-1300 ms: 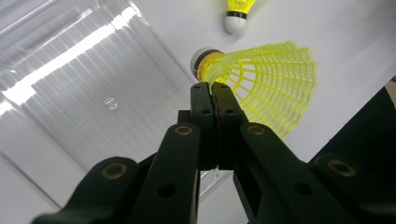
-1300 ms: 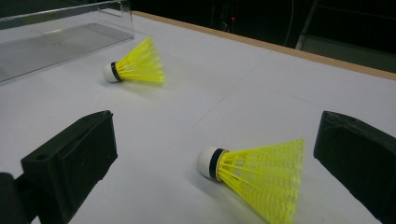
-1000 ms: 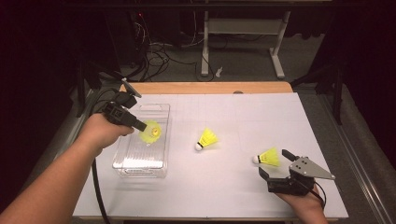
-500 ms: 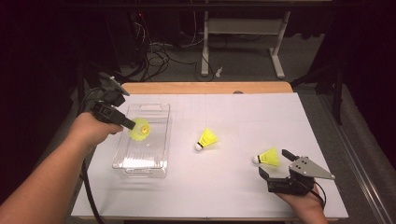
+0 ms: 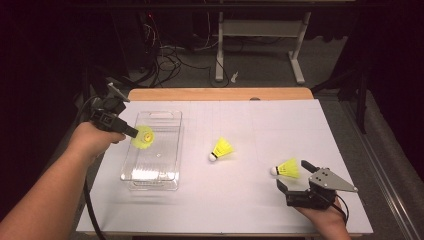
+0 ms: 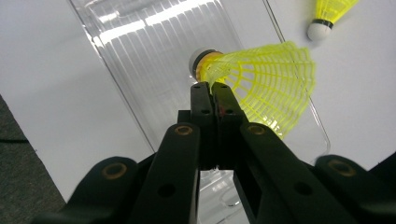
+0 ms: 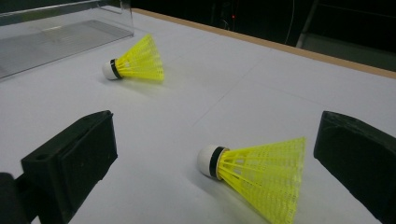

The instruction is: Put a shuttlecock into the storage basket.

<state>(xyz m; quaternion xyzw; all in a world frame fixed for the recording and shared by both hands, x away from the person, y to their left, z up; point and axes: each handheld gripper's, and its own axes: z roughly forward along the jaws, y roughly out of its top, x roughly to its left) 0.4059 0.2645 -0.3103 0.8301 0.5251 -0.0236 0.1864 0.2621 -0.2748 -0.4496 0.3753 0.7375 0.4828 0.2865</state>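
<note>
High view: the left claw (image 5: pixel 131 132) pinches a yellow mesh-skirted shuttlecock (image 5: pixel 143 136) above the clear plastic tray (image 5: pixel 170 172) on the white desk (image 5: pixel 260 125). The right claw (image 5: pixel 295 176) rests wide open around a second yellow shuttlecock (image 5: pixel 286 169).

Left gripper view: jaws clamp the skirt near the white cork.

Right gripper view: jaws flank the second shuttlecock without touching; a third yellow shuttlecock (image 7: pixel 134 63) lies beyond. No readable writing.
</note>
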